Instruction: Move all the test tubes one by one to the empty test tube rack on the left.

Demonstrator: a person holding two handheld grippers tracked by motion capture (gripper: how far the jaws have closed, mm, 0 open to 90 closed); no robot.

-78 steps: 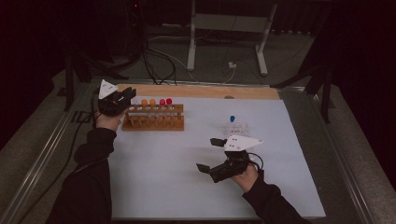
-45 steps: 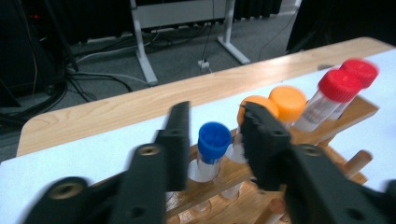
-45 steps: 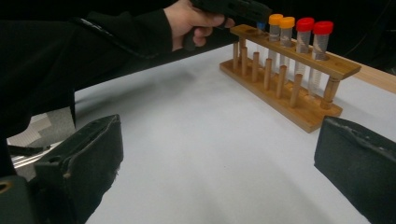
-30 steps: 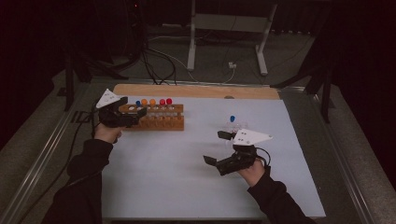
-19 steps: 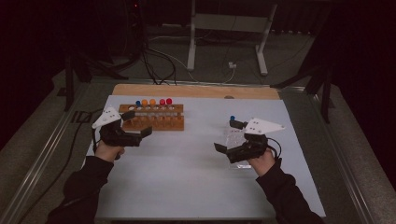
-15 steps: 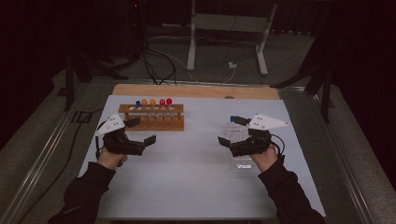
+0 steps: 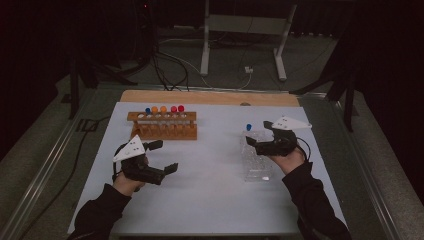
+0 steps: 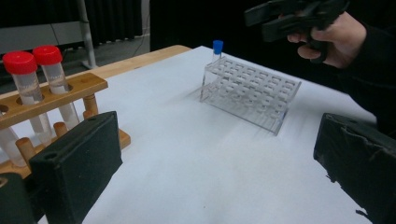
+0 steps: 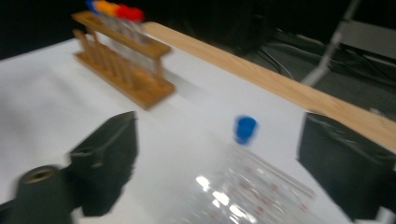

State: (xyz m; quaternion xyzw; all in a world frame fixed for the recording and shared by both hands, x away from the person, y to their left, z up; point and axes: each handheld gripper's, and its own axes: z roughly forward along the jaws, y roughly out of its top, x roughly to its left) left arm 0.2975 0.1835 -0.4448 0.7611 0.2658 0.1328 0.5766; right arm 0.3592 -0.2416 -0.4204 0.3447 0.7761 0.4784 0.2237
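A wooden rack point(image 7: 162, 126) holds several capped tubes, blue, orange and red, at the back left of the white mat. A clear plastic rack point(image 7: 257, 159) lies right of centre with one blue-capped tube point(image 7: 248, 128) at its far end. My left gripper point(image 7: 165, 156) hovers open and empty in front of the wooden rack. In the left gripper view, two red-capped tubes point(image 8: 21, 63) stand close at the left and the clear rack point(image 8: 250, 93) lies ahead. My right gripper point(image 7: 260, 136) hangs open over the clear rack; in its blurred view the blue cap point(image 9: 245, 128) sits between the jaws.
A wooden board point(image 7: 210, 97) borders the mat's far edge. Metal rails run along both table sides, with cables and a stand's legs point(image 7: 240, 45) on the floor beyond. Bare mat point(image 7: 210, 190) spreads between the two hands.
My left gripper has pulled back from the wooden rack toward the near side of the mat. My right gripper has moved away and to the right, to above the clear rack.
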